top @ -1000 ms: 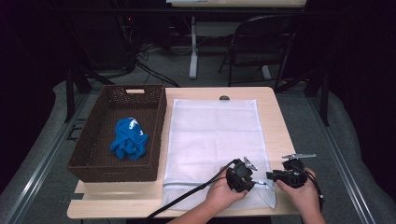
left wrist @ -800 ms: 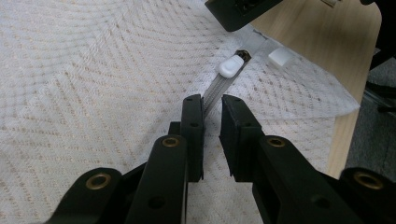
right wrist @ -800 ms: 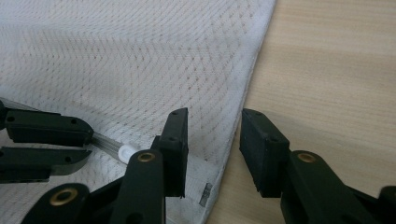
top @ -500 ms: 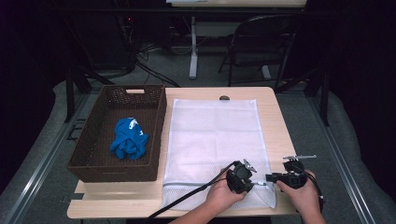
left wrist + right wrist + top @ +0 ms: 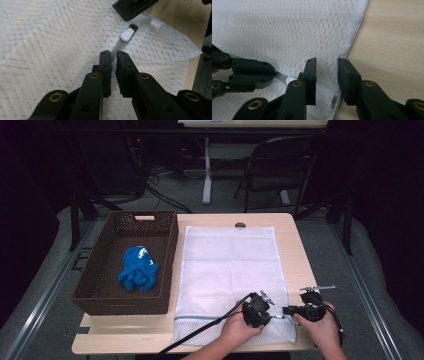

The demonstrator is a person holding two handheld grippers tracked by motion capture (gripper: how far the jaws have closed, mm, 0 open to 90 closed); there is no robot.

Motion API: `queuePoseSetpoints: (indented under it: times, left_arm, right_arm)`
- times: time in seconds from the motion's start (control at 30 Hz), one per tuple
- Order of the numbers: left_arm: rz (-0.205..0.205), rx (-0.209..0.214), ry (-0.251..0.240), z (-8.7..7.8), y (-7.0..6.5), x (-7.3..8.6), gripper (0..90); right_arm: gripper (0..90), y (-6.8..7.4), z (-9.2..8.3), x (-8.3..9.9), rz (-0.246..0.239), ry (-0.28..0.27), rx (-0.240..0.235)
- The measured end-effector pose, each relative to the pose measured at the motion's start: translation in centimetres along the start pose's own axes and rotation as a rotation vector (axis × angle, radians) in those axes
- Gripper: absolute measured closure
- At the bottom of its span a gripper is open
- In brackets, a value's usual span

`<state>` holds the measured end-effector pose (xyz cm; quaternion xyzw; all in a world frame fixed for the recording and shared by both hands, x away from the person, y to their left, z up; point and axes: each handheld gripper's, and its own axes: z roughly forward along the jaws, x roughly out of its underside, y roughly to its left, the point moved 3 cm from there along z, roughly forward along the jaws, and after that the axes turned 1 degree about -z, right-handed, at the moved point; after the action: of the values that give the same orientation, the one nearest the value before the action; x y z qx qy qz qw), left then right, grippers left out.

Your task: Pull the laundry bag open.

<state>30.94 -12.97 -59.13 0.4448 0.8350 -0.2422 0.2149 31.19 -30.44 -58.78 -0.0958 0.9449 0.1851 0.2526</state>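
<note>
A white mesh bag lies flat on the wooden table, its zipper along the near edge. My left gripper points right at that edge. In the left gripper view its jaws have just been closing and now pinch the zipper strip, just short of the white zipper pull. My right gripper faces it from the bag's near right corner. Its jaws have just been closing but stand apart over the mesh corner. The pull lies beside its left jaw.
A brown woven basket stands on the left of the table with a crumpled blue cloth inside. Both hands sit at the table's near edge. A dark chair and table legs stand beyond the far edge.
Both hands have stayed at the bag's near right corner. Nothing else on the table has moved.
</note>
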Motion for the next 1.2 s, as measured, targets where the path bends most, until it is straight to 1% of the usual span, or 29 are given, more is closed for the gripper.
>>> queuePoseSetpoints:
  times: [0.07, 0.13, 0.2, 0.3, 0.43, 0.5, 0.57, 0.63, 0.67, 0.73, 0.83, 0.9, 0.93, 1.0, 1.07, 1.1, 1.13, 1.17, 1.2]
  left_arm:
    - [-0.002, 0.002, 0.001, 0.0, 0.0, 0.0, 83.1]
    - [-0.005, 0.001, -0.003, 0.0, 0.0, 0.0, 83.2]
    - [-0.01, 0.004, -0.005, 0.0, 0.0, 0.0, 83.3]
    - [-0.017, 0.005, -0.008, 0.0, 0.0, 0.0, 83.3]
    - [-0.011, 0.005, -0.014, 0.0, 0.1, 0.1, 83.3]
    - [-0.017, 0.008, -0.022, 0.1, 0.1, 0.1, 83.2]
    - [-0.017, 0.009, -0.02, 0.0, 0.1, 0.1, 83.1]
    - [-0.017, 0.01, -0.021, 0.0, 0.1, 0.1, 83.0]
    - [-0.027, 0.01, -0.028, 0.1, 0.1, 0.1, 82.7]
    - [-0.027, 0.01, -0.03, 0.1, 0.1, 0.2, 82.3]
    - [-0.017, 0.006, -0.04, 0.1, 0.0, 0.3, 81.9]
    - [-0.013, 0.003, -0.042, 0.0, 0.0, 0.3, 80.9]
    - [-0.013, -0.009, -0.046, 0.1, -0.1, 0.4, 80.7]
    - [-0.013, -0.005, -0.049, 0.0, -0.1, 0.4, 80.8]
    - [-0.008, -0.012, -0.05, 0.0, 0.0, 0.4, 80.6]
    - [-0.021, -0.01, -0.055, 0.0, 0.0, 0.4, 80.5]
    - [-0.016, -0.007, -0.053, 0.0, 0.2, 0.4, 80.5]
    - [-0.026, 0.001, -0.059, 0.0, 0.2, 0.4, 80.4]
    - [-0.029, 0.002, -0.059, 0.0, 0.2, 0.4, 80.3]
  right_arm:
    - [78.6, 0.0, 0.0, 0.0, -0.011, 0.003, 0.017]
    - [85.4, 0.0, -0.1, -0.1, -0.012, 0.002, 0.019]
    - [89.4, 0.0, -0.2, -0.1, -0.017, 0.0, 0.015]
    - [90.0, 0.1, -0.5, -0.3, -0.033, -0.009, 0.004]
    - [90.0, 0.4, -1.1, -0.6, -0.04, -0.035, -0.022]
    - [90.0, 0.7, -1.4, -0.8, -0.048, -0.041, -0.028]
    - [90.0, 0.9, -1.6, -1.0, -0.058, -0.044, -0.031]
    - [90.0, 1.0, -1.8, -1.1, -0.055, -0.038, -0.032]
    - [90.0, 1.3, -2.0, -1.4, -0.064, -0.041, -0.039]
    - [90.0, 1.6, -2.2, -1.5, -0.071, -0.037, -0.042]
    - [90.0, 2.0, -2.5, -1.9, -0.094, -0.03, -0.048]
    - [90.0, 2.2, -2.8, -2.3, -0.101, -0.029, -0.056]
    - [90.0, 2.4, -2.9, -2.5, -0.102, -0.027, -0.064]
    - [90.0, 2.7, -3.1, -2.9, -0.112, -0.024, -0.071]
    - [90.0, 3.0, -3.2, -3.2, -0.117, -0.024, -0.082]
    - [90.0, 3.1, -3.3, -3.3, -0.12, -0.024, -0.089]
    - [90.0, 3.4, -3.3, -3.4, -0.126, -0.026, -0.094]
    - [90.0, 3.6, -3.3, -3.5, -0.133, -0.019, -0.093]
    - [90.0, 3.8, -3.4, -3.6, -0.137, -0.023, -0.096]
